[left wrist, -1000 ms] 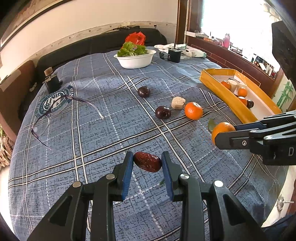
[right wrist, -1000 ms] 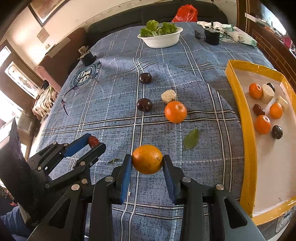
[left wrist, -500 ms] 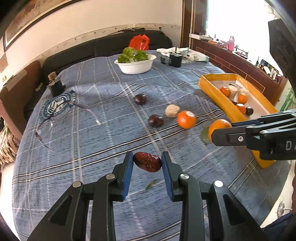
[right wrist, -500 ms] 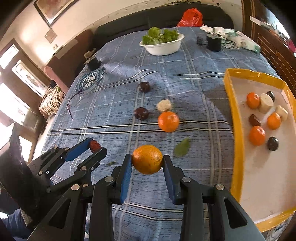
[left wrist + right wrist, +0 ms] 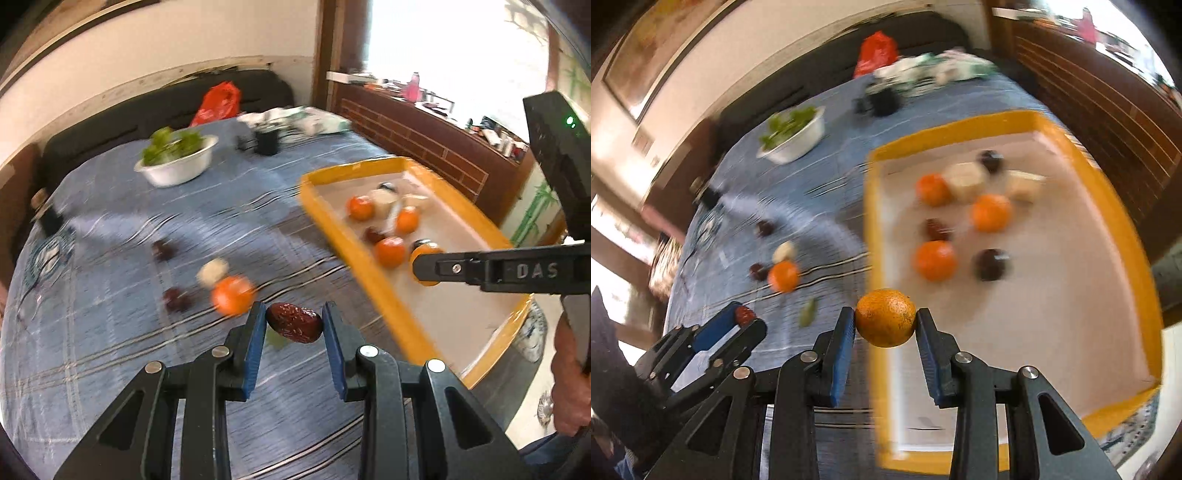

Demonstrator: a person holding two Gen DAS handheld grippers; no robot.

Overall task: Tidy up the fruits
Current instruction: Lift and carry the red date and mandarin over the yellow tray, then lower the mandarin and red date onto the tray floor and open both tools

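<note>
The left hand-held gripper (image 5: 294, 325) is clamped on a wrinkled red date (image 5: 294, 327), held in the air above the blue plaid cloth just short of the yellow tray (image 5: 360, 258). The right hand-held gripper (image 5: 885, 319) grips an orange (image 5: 885, 317) over the tray's near left rim. Several oranges, dark plums and pale blocks already lie in the tray; another orange (image 5: 232, 295), two plums and a pale piece sit on the cloth. The surroundings are blurred, so both hands seem to be travelling fast. The risks, as I judge them: the round orange rolling into the pieces already placed if let go from a height, the small date slipping out sideways, or the two grippers knocking together near the rim
</note>
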